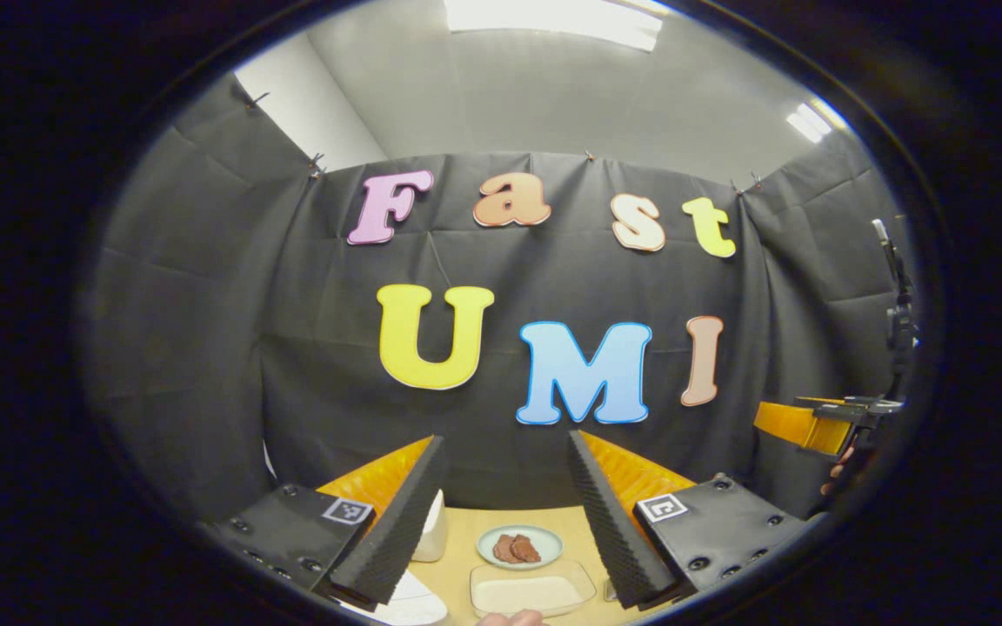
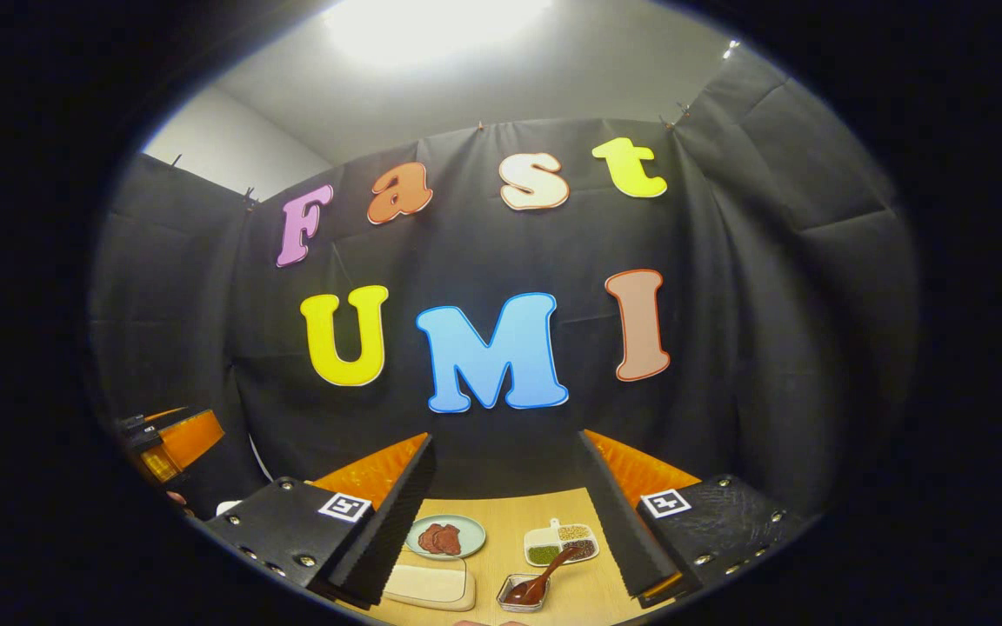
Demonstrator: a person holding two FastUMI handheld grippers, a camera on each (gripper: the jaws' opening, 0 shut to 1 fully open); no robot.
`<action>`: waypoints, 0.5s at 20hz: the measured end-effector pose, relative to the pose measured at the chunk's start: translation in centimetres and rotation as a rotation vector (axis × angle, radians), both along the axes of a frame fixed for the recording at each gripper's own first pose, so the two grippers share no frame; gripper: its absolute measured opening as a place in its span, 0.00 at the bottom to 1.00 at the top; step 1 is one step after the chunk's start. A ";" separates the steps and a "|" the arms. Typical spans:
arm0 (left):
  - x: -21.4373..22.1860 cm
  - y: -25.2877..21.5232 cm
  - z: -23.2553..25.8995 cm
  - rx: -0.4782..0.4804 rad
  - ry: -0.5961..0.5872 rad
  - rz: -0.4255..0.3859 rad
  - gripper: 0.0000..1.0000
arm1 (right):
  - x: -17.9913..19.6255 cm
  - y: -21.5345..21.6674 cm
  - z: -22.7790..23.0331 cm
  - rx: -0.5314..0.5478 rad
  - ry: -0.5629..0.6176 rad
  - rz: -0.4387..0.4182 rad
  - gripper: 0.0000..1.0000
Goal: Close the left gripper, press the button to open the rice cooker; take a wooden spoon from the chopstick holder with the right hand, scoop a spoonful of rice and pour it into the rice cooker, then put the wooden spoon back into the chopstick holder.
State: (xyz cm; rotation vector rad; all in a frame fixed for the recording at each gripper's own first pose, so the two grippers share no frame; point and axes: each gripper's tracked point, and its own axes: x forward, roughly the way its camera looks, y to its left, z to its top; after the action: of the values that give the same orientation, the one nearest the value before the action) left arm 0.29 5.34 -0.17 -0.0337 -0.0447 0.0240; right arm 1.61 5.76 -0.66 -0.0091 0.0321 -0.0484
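My left gripper [image 1: 505, 443] is held high above the table and stands open, with nothing between its fingers. Far below between them lies a shallow rectangular tray of rice [image 1: 531, 591]. A white rounded body [image 1: 431, 532], possibly the rice cooker, peeks out behind the left finger. My right gripper [image 2: 505, 443] is also open and empty, held high. In the right gripper view the rice tray [image 2: 427, 584] lies low at the left. A brown spoon [image 2: 553, 565] rests in a small square dish of dark sauce [image 2: 525, 593]. The right gripper [image 1: 818, 426] shows far right in the left gripper view.
A small plate of brown meat [image 1: 518, 546] [image 2: 444, 536] sits behind the rice tray on the wooden table [image 2: 510, 522]. A divided dish of beans [image 2: 562, 543] stands to the right. The left gripper [image 2: 175, 443] shows at the far left. Black cloth walls close in the booth.
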 end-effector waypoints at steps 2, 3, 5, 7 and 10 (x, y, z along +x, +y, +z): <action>0.1 0.1 -1.0 -0.009 0.026 -0.013 0.98 | -0.2 0.0 0.2 -0.005 -0.005 -0.011 0.97; 0.1 0.4 -1.1 -0.003 0.028 -0.013 0.98 | -0.4 0.4 0.3 0.004 -0.010 -0.005 0.97; 0.2 1.6 -1.2 0.017 0.023 0.006 0.98 | -0.4 0.7 -0.1 0.001 -0.006 -0.001 0.97; -0.1 2.4 -2.1 0.024 0.029 0.011 0.98 | -0.5 0.5 -0.5 0.005 0.003 -0.002 0.94; -0.9 4.3 -2.9 0.030 0.032 0.036 0.97 | -0.5 0.6 -1.0 0.007 0.015 -0.003 0.97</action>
State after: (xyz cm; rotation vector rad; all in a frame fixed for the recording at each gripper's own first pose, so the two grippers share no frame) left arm -0.58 9.64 -3.02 -0.0023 -0.0134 0.0598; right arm 1.13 6.35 -1.69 -0.0020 0.0471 -0.0510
